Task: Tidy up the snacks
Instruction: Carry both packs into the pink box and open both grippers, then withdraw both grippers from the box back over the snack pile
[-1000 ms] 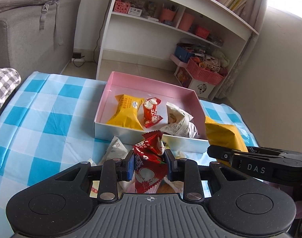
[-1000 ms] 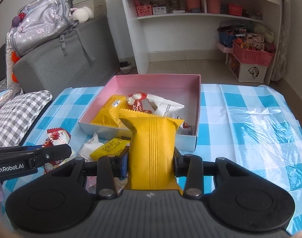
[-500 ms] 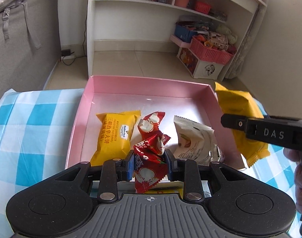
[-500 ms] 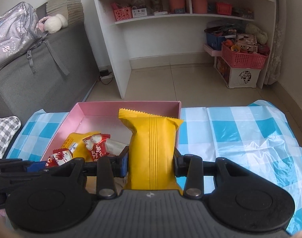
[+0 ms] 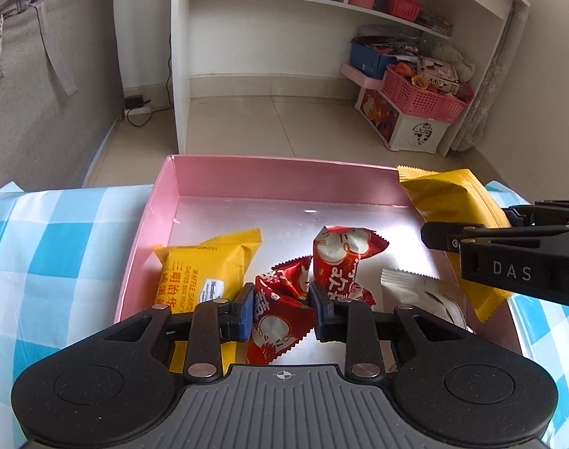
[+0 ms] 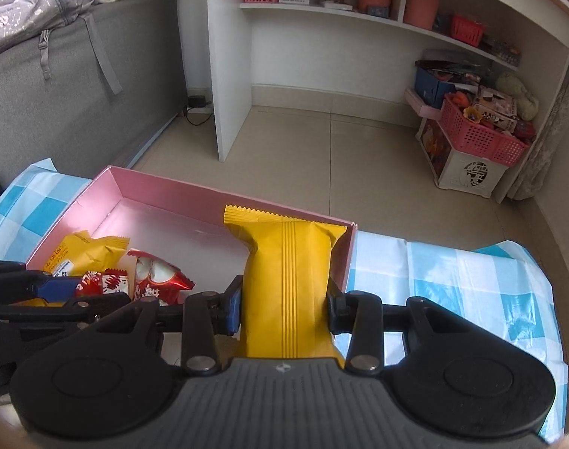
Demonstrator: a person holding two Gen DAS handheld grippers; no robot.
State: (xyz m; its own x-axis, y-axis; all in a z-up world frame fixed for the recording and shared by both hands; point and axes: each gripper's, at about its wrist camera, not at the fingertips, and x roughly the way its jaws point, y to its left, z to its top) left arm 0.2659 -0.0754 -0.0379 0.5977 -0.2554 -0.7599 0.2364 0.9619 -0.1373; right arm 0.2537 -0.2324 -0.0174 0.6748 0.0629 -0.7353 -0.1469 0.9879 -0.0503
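Note:
My left gripper (image 5: pixel 282 305) is shut on a red snack packet (image 5: pixel 275 318) and holds it over the near part of the pink box (image 5: pixel 284 176). My right gripper (image 6: pixel 284 307) is shut on a plain yellow snack packet (image 6: pixel 284 280), held over the box's right wall (image 6: pixel 346 258); that packet also shows in the left wrist view (image 5: pixel 452 205). Inside the box lie a yellow waffle packet (image 5: pixel 202 273), another red packet (image 5: pixel 338 258) and a white packet (image 5: pixel 419 288).
The box sits on a blue-and-white checked tablecloth (image 5: pixel 52 254). Beyond the table edge is tiled floor, a white shelf unit (image 5: pixel 322 18), a pink basket (image 5: pixel 423 97) on a storage box, and a grey sofa (image 5: pixel 41 75) at the left.
Both grippers moved forward from the loose snacks in front of the box to over the box, each still holding its packet. The views now look down into the box.

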